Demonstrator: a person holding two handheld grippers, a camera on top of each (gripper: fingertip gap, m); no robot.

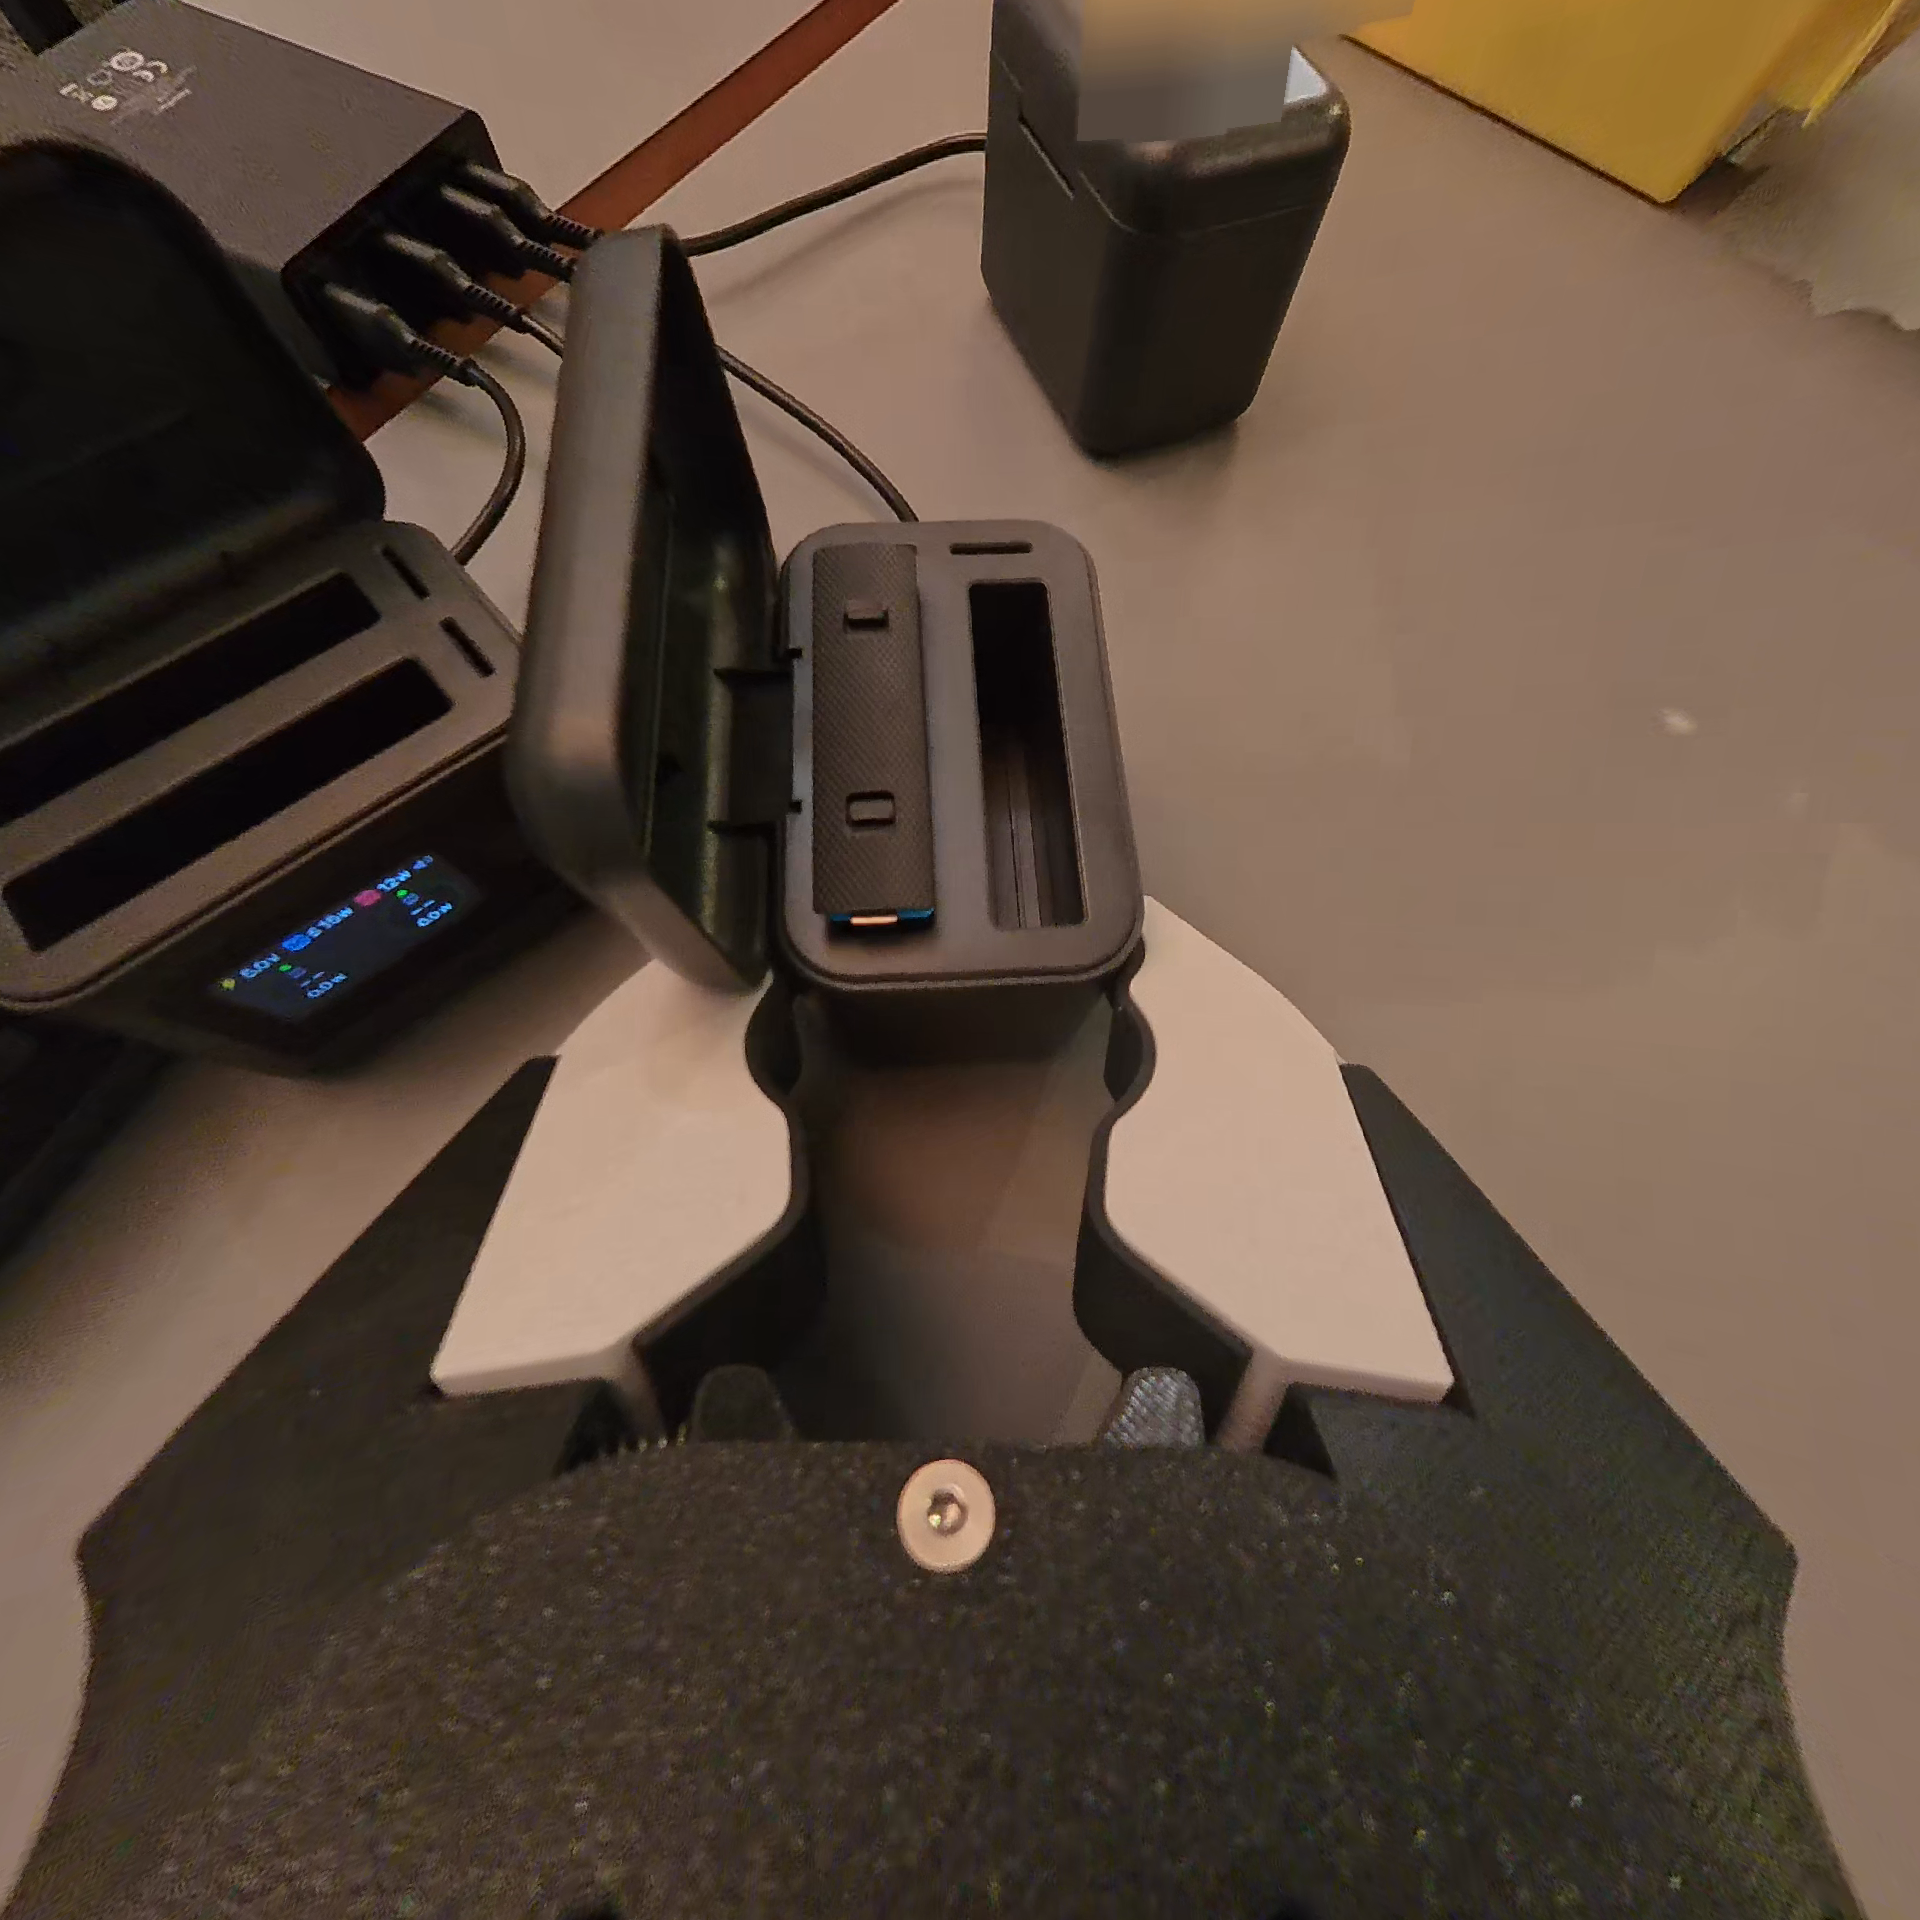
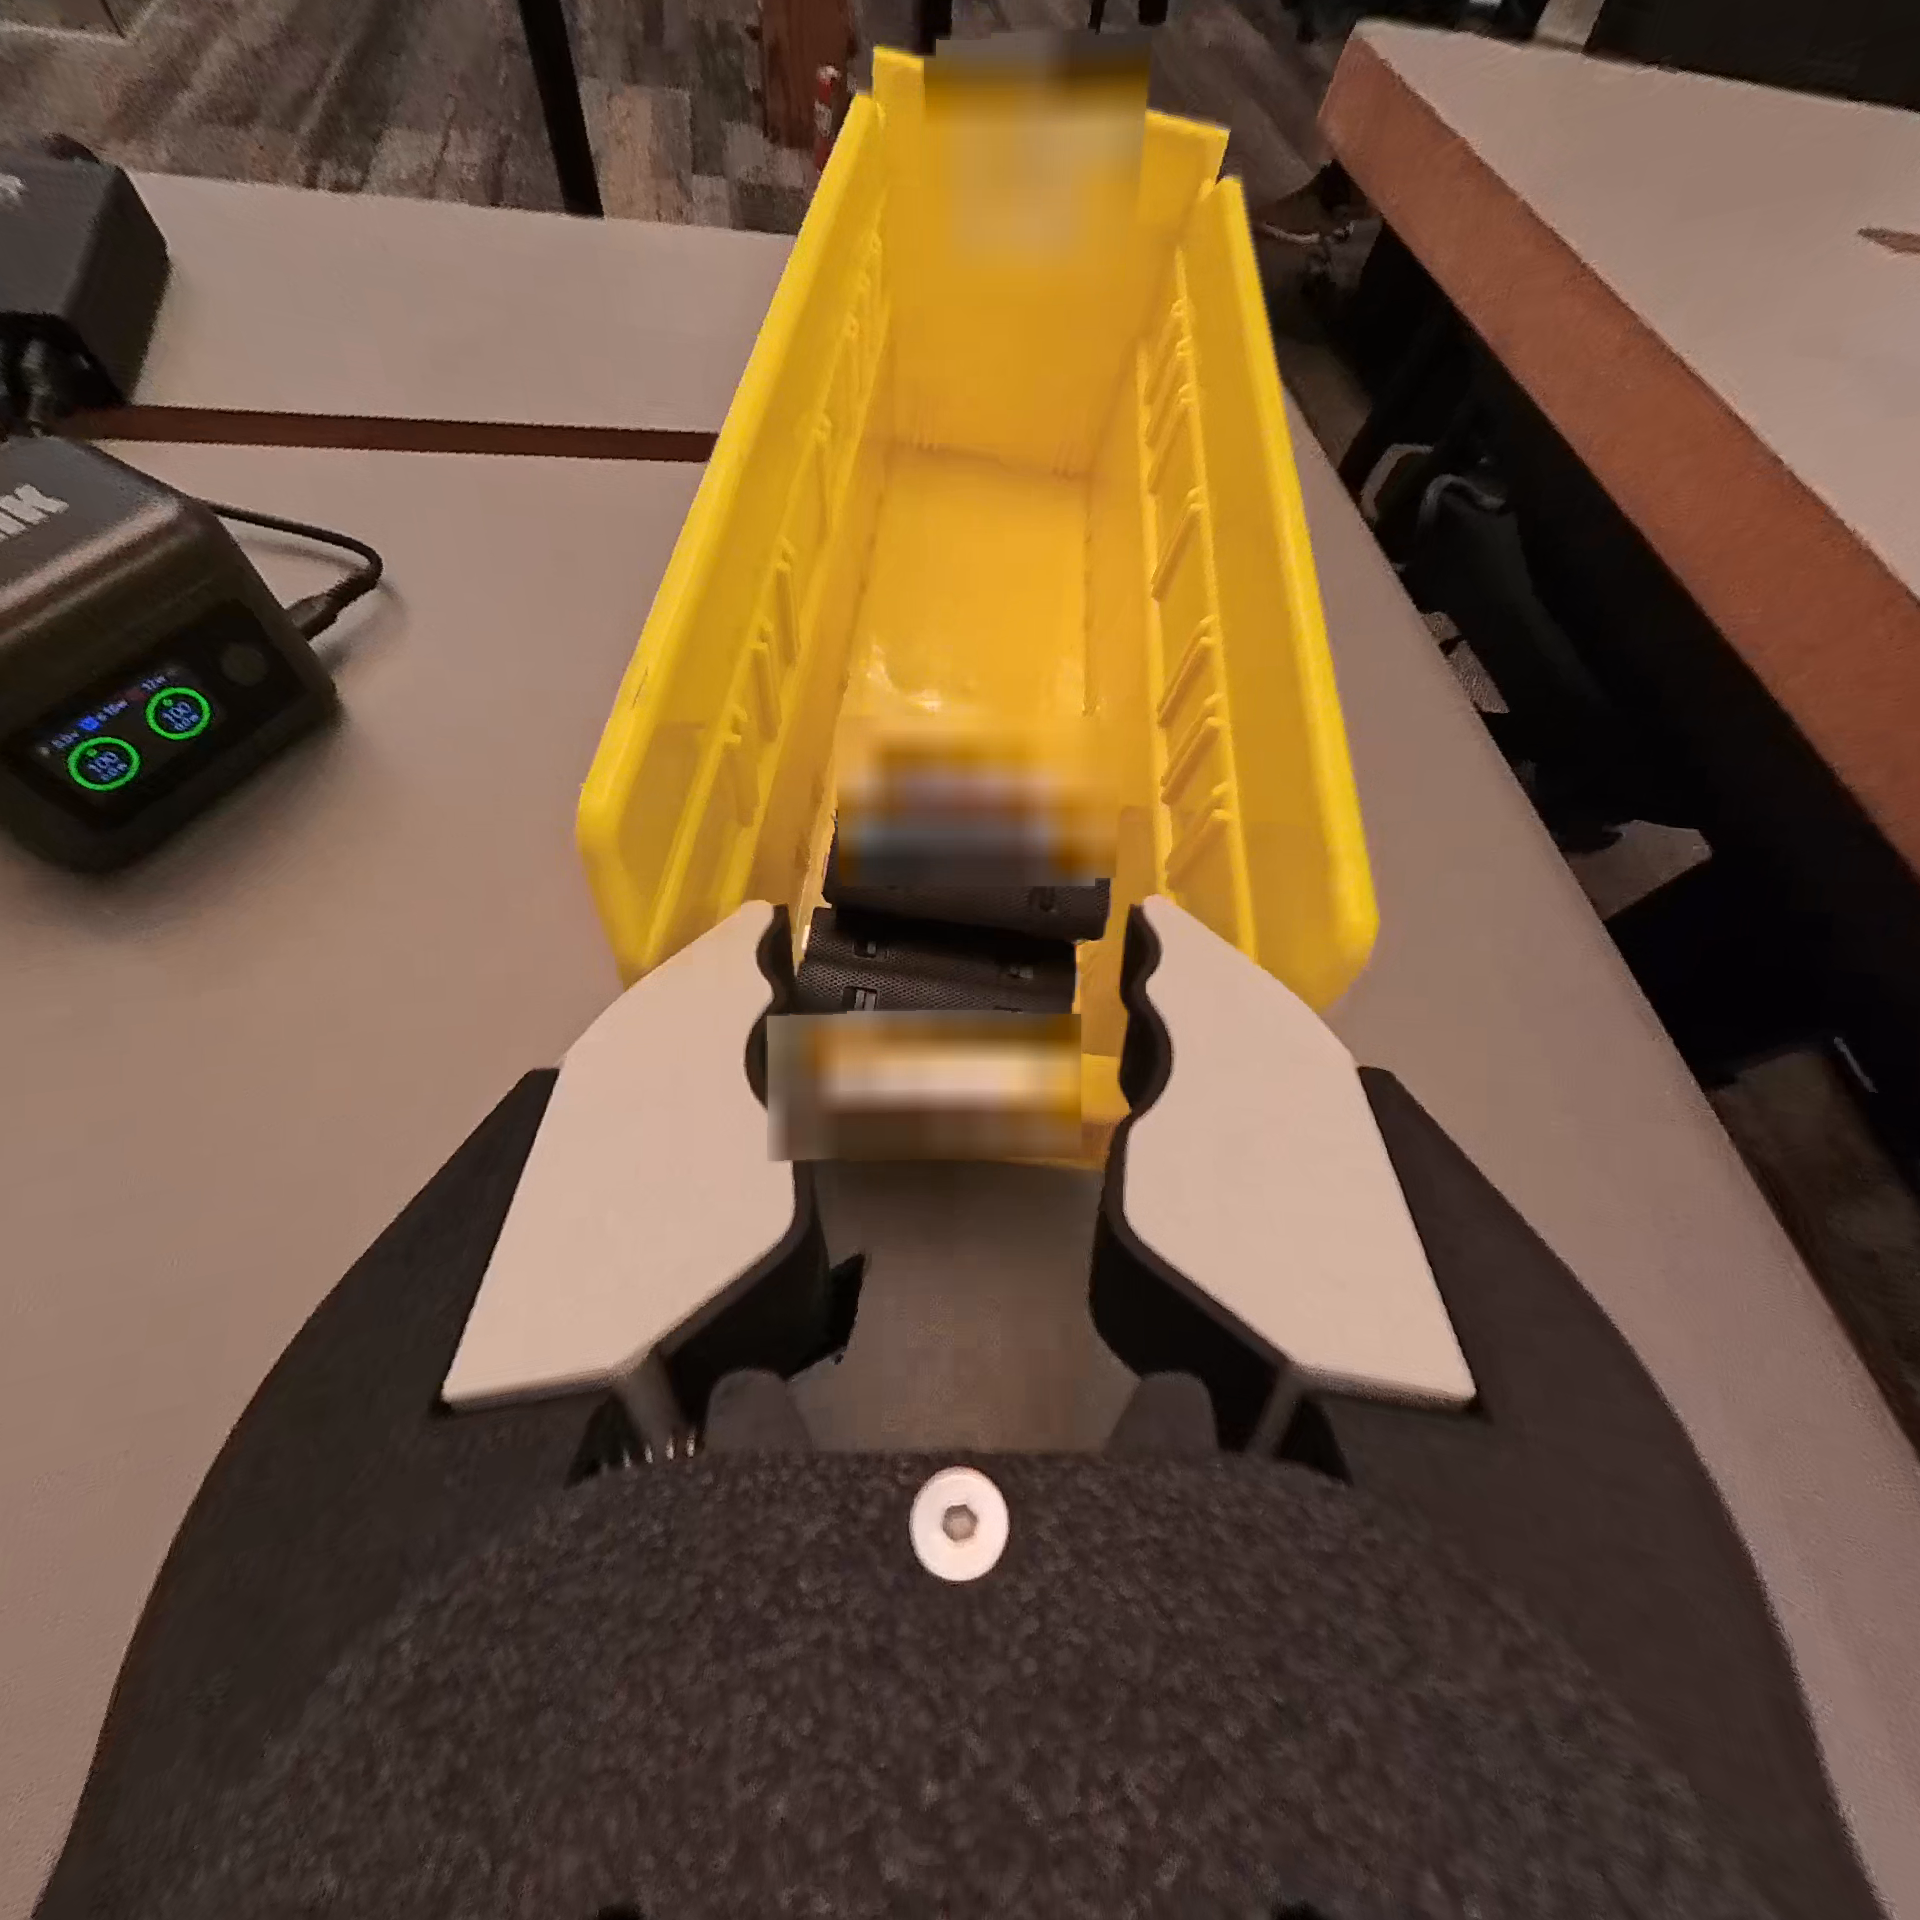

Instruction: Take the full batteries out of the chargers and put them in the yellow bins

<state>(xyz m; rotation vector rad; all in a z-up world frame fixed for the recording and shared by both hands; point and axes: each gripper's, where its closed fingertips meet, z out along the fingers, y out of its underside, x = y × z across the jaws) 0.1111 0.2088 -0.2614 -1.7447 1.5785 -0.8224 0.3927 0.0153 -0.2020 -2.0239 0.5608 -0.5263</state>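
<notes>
Left gripper [image 1: 948, 997] fingers hold open charger [image 1: 951, 748] steady; one battery [image 1: 871, 732] sits in left slot. Right gripper [image 2: 951, 971] fingers wide over yellow bin [image 2: 727, 582]. Battery looks small, hard, light; pinch its bumpy top.

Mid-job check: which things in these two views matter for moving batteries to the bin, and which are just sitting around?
Part of the job:
- open charger held by the left gripper
- battery in its left slot
- yellow bin
- batteries in the bin's near end
- right gripper, open
- lit charger

Just lying about:
- emptied charger
- closed case
- power hub
- cables
</notes>
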